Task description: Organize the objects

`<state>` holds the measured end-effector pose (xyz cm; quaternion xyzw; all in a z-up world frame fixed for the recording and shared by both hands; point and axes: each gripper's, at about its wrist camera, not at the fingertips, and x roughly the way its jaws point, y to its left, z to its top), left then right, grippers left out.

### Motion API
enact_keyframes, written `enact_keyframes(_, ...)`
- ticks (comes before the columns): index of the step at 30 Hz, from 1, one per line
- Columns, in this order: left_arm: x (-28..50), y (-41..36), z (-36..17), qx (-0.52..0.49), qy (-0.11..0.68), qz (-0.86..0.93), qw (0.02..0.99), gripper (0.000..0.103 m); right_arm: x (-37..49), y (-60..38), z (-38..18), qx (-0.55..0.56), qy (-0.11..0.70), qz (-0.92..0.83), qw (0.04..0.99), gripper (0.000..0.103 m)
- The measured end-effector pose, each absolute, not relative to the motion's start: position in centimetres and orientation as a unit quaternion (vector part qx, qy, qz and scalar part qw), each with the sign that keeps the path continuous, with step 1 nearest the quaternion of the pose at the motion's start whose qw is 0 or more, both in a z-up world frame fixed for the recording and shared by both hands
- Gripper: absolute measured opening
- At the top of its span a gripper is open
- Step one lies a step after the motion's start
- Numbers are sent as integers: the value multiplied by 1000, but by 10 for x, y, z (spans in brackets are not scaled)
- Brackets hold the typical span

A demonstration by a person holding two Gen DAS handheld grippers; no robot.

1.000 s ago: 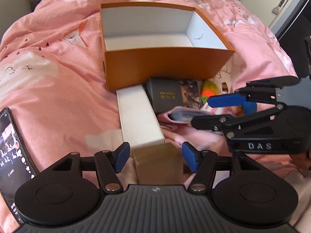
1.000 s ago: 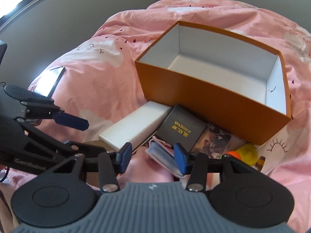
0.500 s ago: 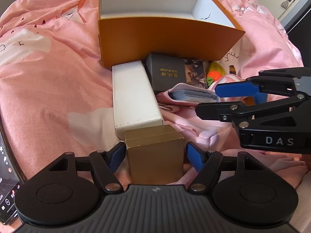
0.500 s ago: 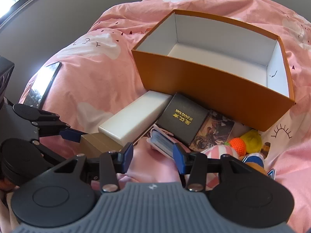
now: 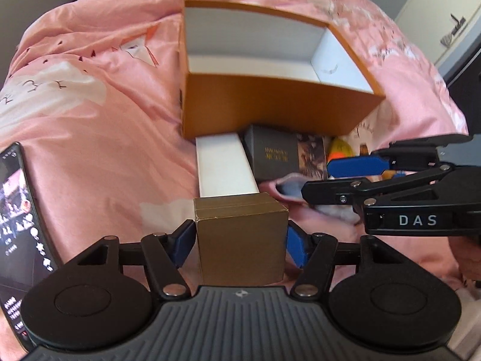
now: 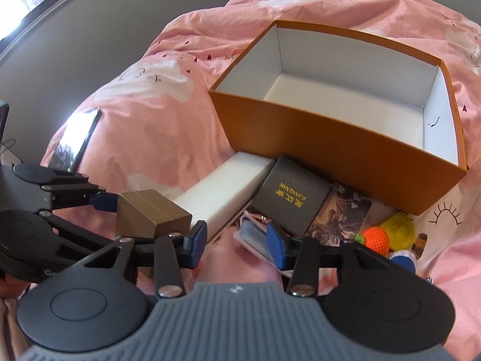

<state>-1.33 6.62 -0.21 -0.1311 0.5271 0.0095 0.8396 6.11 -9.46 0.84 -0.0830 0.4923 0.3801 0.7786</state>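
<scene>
My left gripper (image 5: 239,242) is shut on a small gold box (image 5: 240,236), held just above the pink bedding; it also shows in the right wrist view (image 6: 150,213). An open orange box (image 5: 270,114) with a white inside stands beyond it, empty (image 6: 339,147). A long white box (image 5: 224,165), a black box with gold lettering (image 6: 293,198), a picture card (image 6: 339,213), a pink card wallet (image 6: 255,236) and knitted toys (image 6: 378,237) lie in front of it. My right gripper (image 6: 237,245) is open and empty, hovering over the wallet.
A phone (image 5: 18,216) with a lit screen lies on the pink duvet (image 5: 90,120) at the left. A grey wall (image 6: 90,30) runs along the bed's far side. A door (image 5: 445,24) is at the back right.
My left gripper has closed on the gold box and lifted it slightly. My right gripper has shifted a little over the wallet and stays open.
</scene>
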Motion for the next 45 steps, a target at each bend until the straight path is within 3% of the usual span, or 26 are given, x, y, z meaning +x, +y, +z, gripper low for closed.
enact_keyframes(7,7,97,7,-126,511,61,848,73,98,-68,1,-19,550,370,748,48)
enact_keyframes(17,30,112,-9,-119,516,85,844,73,139,-33,-55,49,664,319,674,49)
enact_keyframes(35,30,123,-20,-156,513,77,841,73,163,-21,-111,123,729,279,613,60)
enact_keyframes(42,28,124,-20,-159,511,78,841,73,157,-24,-97,117,708,292,632,40)
enact_keyframes(45,28,124,-20,-157,512,79,841,73,152,-22,-85,111,696,304,641,37)
